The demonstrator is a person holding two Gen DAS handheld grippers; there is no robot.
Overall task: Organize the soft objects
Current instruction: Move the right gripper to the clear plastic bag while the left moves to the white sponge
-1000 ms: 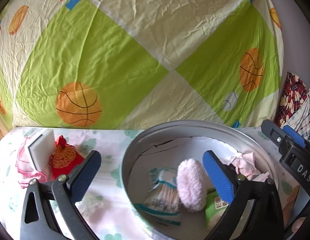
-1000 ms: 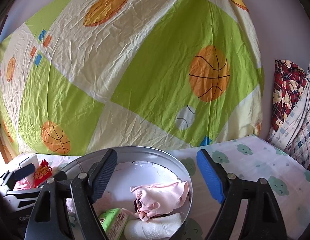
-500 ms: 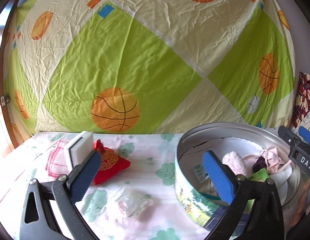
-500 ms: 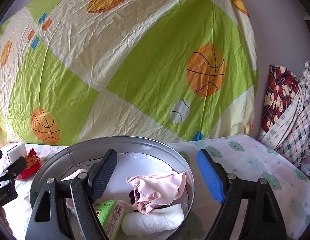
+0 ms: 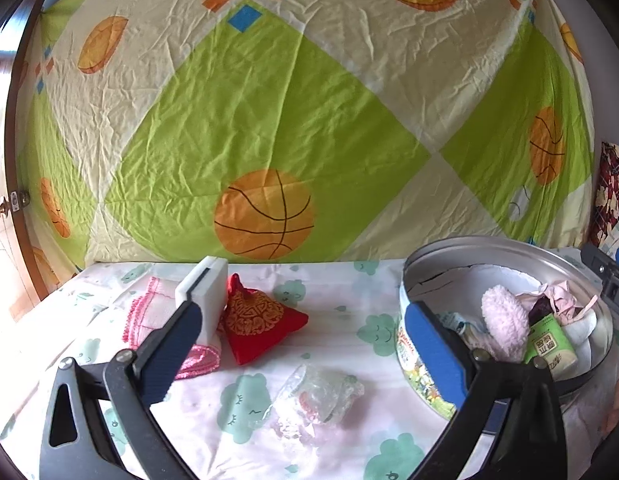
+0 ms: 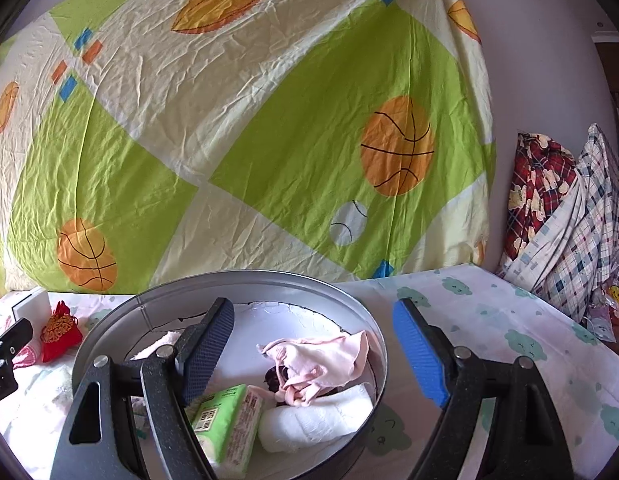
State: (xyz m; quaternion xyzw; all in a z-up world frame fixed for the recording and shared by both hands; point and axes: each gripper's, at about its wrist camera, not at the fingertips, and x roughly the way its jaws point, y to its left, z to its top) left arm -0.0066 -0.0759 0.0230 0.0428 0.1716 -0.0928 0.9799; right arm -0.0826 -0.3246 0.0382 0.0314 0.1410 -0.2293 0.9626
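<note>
— How do the grippers sit?
— Left gripper (image 5: 301,344) gapes empty above the clear packet (image 5: 317,394); right gripper (image 6: 313,354) straddles the round tin (image 6: 373,344) wall, wide.
— The red pouch (image 5: 257,320)?
— Plump, embroidered, beside the white sponge (image 5: 205,292).

A home bedroom: a basketball-print bedsheet (image 6: 245,152) hangs as backdrop, with plaid pillows (image 6: 557,216) piled to its right beside it.

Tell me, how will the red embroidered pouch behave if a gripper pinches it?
The red pouch looks like stuffed cloth, so it will probably squash and sag, not stay stiff. It slumps on the tablecloth, so rolling seems unlikely. Its gathered top may give the easiest pinch.
</note>
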